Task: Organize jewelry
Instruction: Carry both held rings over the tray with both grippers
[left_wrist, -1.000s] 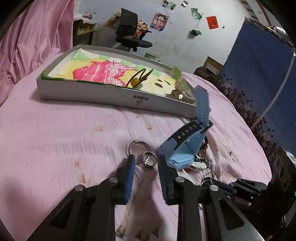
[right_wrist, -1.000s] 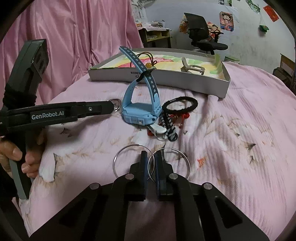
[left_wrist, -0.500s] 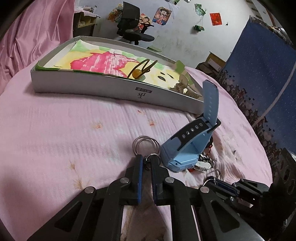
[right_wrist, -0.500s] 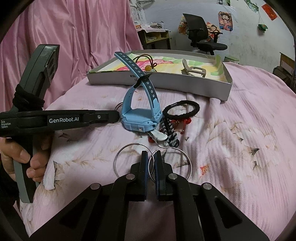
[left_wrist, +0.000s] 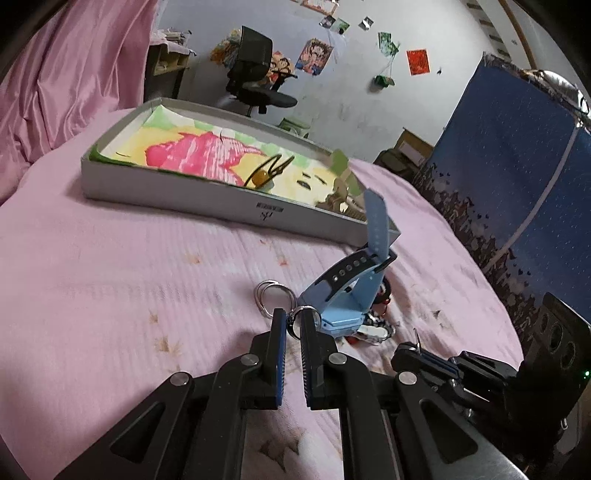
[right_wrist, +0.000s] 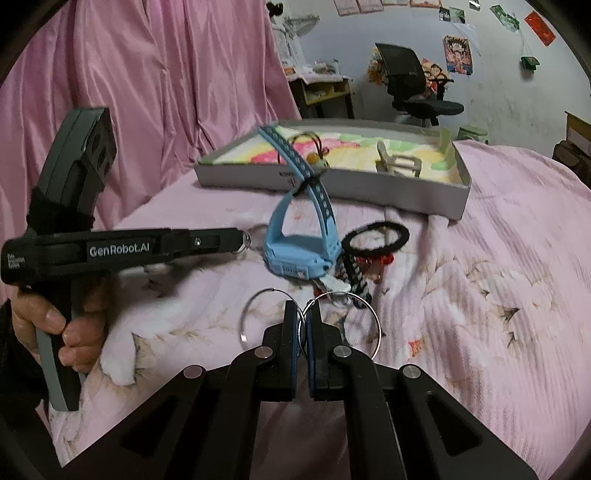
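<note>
Pink bedspread (left_wrist: 110, 295) covered the bed, and the jewelry lay on it in the middle of both views. The left claw (left_wrist: 293, 325) had closed since 1 second before, when its fingers stood wide apart. Now it pinched a small silver ring (left_wrist: 303, 319) low in the middle of the left view, with a second ring set (left_wrist: 271, 295) linked just above it. So the left side had made its grab and looked ready to lift.

The right claw (right_wrist: 303, 325) stayed shut on 1 of the big hoop earrings (right_wrist: 343, 325), low in the middle of the right view, the same as before. The other hoop (right_wrist: 258, 310) lay just to its left on the bedspread.

The blue watch (right_wrist: 299, 247) stood between the 2 claws, with a black hair tie (right_wrist: 376, 240) and a striped cord (right_wrist: 356, 277) touching its right side.

The gray box (left_wrist: 221, 199) sat in the upper middle of the frame. It already held a hair tie with a bead (left_wrist: 264, 175) and a pale clip (right_wrist: 399, 162). I think the next job is carrying both pieces up to the box.
</note>
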